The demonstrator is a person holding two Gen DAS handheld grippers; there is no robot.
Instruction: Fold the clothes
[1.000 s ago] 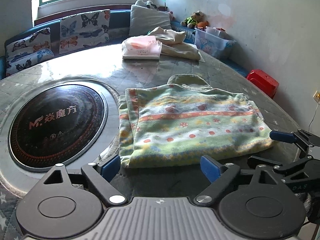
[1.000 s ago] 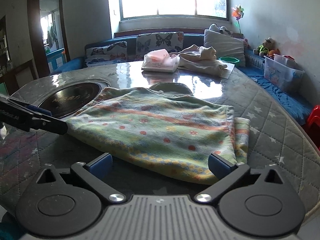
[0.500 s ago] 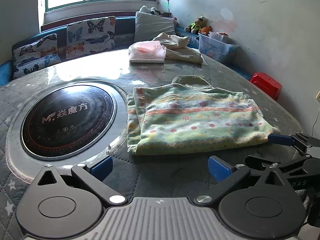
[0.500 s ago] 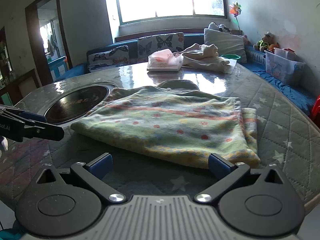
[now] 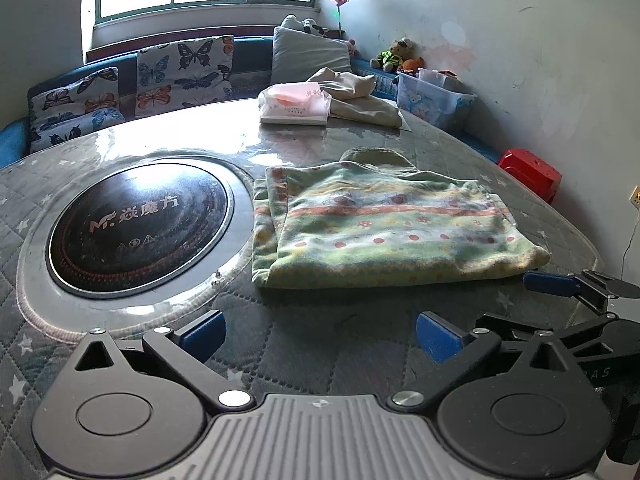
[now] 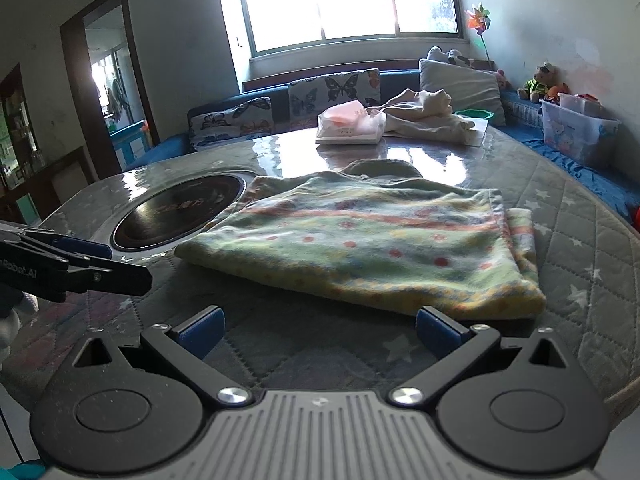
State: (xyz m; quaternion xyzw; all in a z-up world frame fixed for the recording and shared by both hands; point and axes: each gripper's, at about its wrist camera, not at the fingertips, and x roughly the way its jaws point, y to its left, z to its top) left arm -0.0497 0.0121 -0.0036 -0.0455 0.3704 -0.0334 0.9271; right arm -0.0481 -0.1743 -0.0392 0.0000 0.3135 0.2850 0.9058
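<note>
A green fleece garment (image 5: 384, 228) with orange stripes and red dots lies folded flat on the round quilted table (image 5: 304, 352). It also shows in the right wrist view (image 6: 368, 240). My left gripper (image 5: 318, 334) is open and empty, back from the garment's near edge. My right gripper (image 6: 318, 330) is open and empty, just short of the garment's near edge. The right gripper also shows at the right of the left wrist view (image 5: 568, 292). The left gripper shows at the left of the right wrist view (image 6: 92, 268).
A round black induction hob (image 5: 136, 224) is set in the table left of the garment. At the far side lie a pink tissue pack (image 5: 296, 104) and a beige crumpled garment (image 5: 360, 96). A red stool (image 5: 530, 172) stands beyond the table's right edge.
Both grippers have drawn back from the garment toward the table's near edge and risen a little. The garment has not moved. Both stay open.
</note>
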